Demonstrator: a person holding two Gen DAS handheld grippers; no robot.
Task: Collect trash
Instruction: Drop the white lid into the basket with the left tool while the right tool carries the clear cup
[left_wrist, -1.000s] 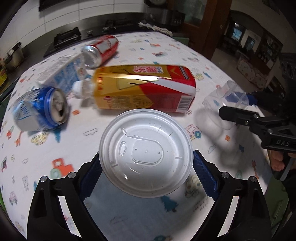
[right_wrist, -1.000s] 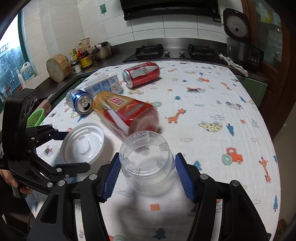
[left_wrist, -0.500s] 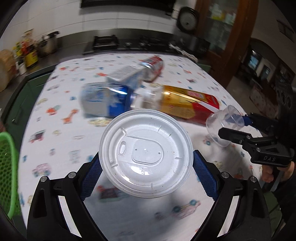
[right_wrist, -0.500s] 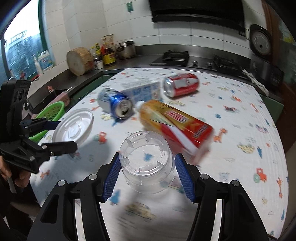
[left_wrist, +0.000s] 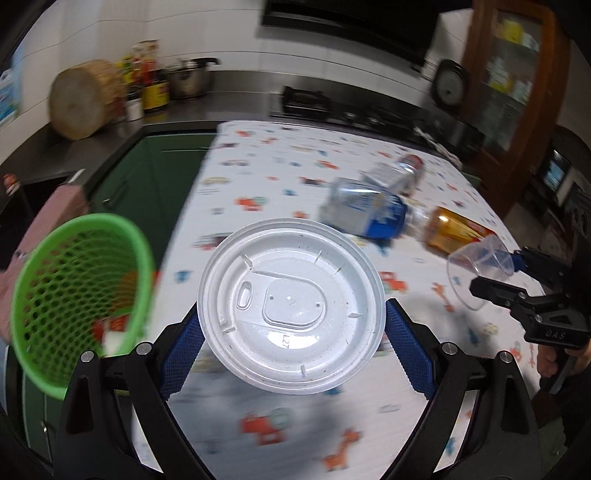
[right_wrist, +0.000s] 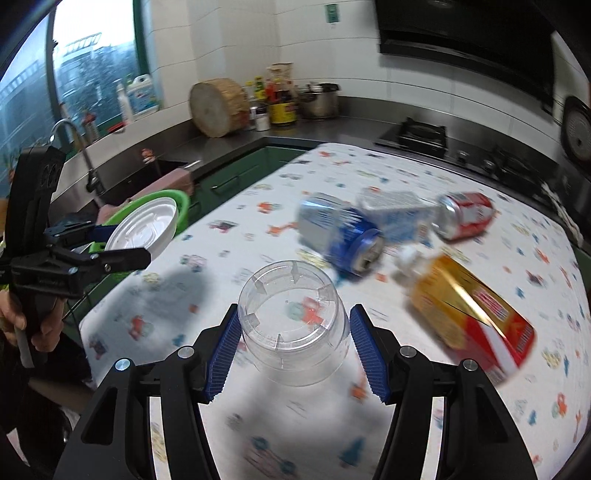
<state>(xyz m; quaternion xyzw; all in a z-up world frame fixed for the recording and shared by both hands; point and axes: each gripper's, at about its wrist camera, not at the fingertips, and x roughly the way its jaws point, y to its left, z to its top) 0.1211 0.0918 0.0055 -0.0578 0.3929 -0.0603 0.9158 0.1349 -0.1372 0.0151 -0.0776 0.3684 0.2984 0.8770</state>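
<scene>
Left tongs (left_wrist: 291, 332): clamped on white lid (left_wrist: 290, 315), just beside green basket (left_wrist: 79, 295).
Right tongs (right_wrist: 293, 345): clamped on clear cup (right_wrist: 295, 328), farther from basket.
Risk: lid likely slips off its thin rim grip, missing basket.

The white lid (left_wrist: 290, 314) is thin moulded plastic, smooth with a dull sheen. The cup (right_wrist: 293, 317) is clear, glossy plastic. At nine o'clock in the left view, the green basket (left_wrist: 79, 295) is perforated matt plastic. The blue can (right_wrist: 341, 232) and red can (right_wrist: 465, 214) are shiny metal. Printed cloth (right_wrist: 369, 177) covers the bench. The tool pads (right_wrist: 369, 354) are ribbed blue rubbery material. A rough wooden block (right_wrist: 218, 107) stands at twelve o'clock.
</scene>
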